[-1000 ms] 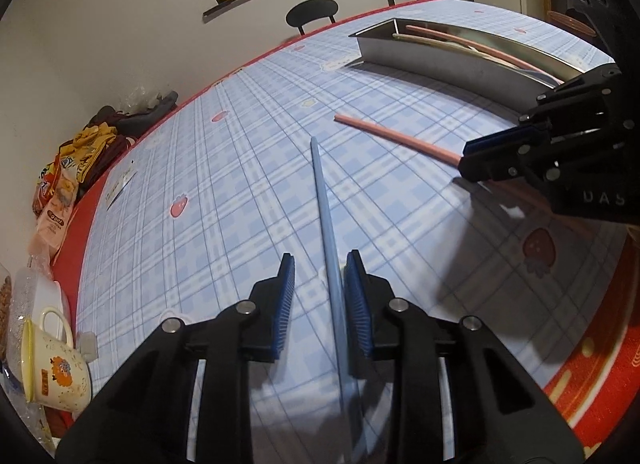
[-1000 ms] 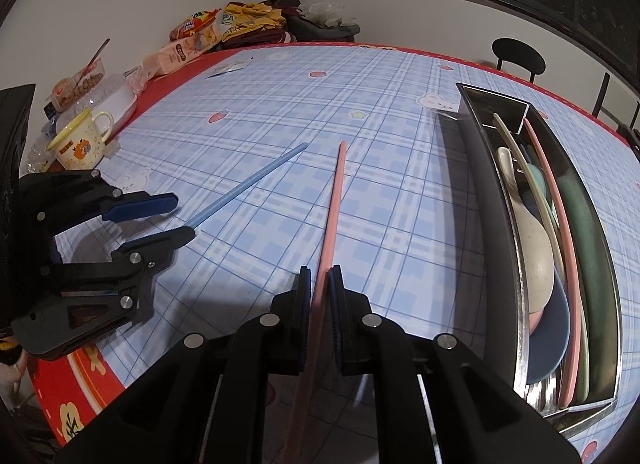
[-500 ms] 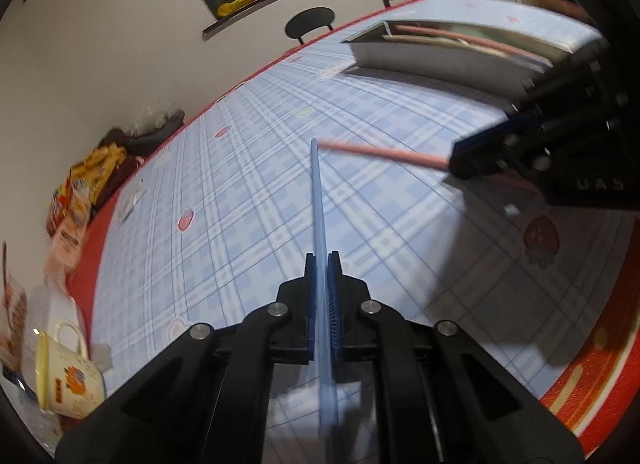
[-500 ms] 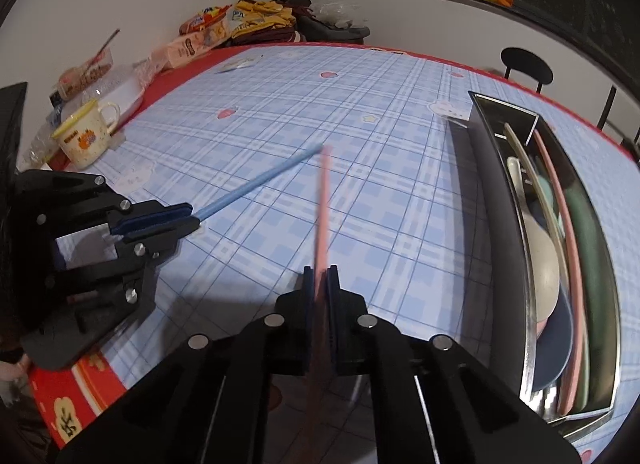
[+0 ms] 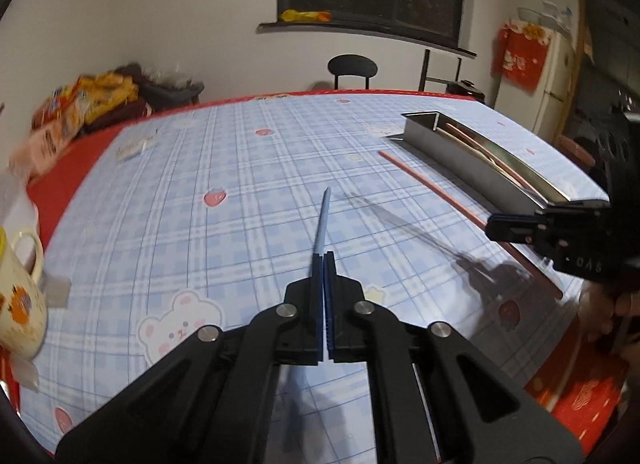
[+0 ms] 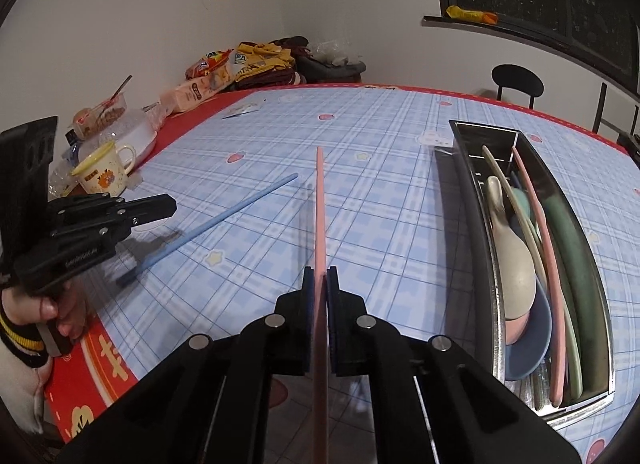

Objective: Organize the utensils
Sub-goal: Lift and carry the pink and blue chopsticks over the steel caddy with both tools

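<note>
The right hand-held gripper is clamped shut on the pink chopstick, whose long axis runs straight forward from the jaws. The left hand-held gripper is clamped shut on the blue chopstick, likewise projecting forward. The steel utensil tray lies on the counter ahead and to the right of the right hand-held gripper, its long axis roughly parallel to the pink chopstick. The right hand is judged nearer the tray; the left hand-held gripper sits beyond it, well apart
</note>
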`<state>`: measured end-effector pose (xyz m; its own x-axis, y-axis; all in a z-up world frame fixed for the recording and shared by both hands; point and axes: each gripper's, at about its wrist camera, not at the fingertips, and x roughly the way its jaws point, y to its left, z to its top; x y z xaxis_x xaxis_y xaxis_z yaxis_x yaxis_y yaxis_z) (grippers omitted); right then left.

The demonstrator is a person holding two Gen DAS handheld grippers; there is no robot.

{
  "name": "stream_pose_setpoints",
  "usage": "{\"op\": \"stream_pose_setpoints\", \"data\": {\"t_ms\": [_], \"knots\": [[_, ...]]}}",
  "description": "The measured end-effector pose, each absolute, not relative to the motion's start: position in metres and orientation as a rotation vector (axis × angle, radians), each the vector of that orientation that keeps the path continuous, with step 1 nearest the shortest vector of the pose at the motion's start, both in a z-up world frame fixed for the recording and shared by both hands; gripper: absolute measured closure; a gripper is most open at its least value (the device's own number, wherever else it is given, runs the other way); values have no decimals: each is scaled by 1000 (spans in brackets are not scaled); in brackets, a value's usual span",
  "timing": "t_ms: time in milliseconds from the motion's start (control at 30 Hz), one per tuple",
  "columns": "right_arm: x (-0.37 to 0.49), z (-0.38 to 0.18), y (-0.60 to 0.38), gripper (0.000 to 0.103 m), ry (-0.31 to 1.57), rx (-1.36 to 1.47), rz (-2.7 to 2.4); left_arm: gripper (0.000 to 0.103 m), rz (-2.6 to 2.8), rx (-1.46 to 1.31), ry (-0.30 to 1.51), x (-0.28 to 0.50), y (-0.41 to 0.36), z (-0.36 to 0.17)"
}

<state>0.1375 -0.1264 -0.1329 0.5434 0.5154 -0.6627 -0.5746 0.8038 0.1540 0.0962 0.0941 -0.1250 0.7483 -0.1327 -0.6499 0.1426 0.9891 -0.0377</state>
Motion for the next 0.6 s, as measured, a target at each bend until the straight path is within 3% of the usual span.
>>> {"op": "stream_pose_setpoints", "data": {"t_ms": [300, 400, 500, 600], "knots": [[140, -135, -128, 97, 776, -64, 660, 84, -125, 140, 787, 108, 83, -128], [143, -136, -131, 97, 788, -40, 668, 64, -134, 251, 802, 112, 79, -122], [143, -137, -131, 97, 793, -32, 671, 64, -152, 297, 848, 119, 83, -127], [142, -136, -132, 97, 793, -28, 675, 71, -164, 324, 905, 123, 85, -140]]}}
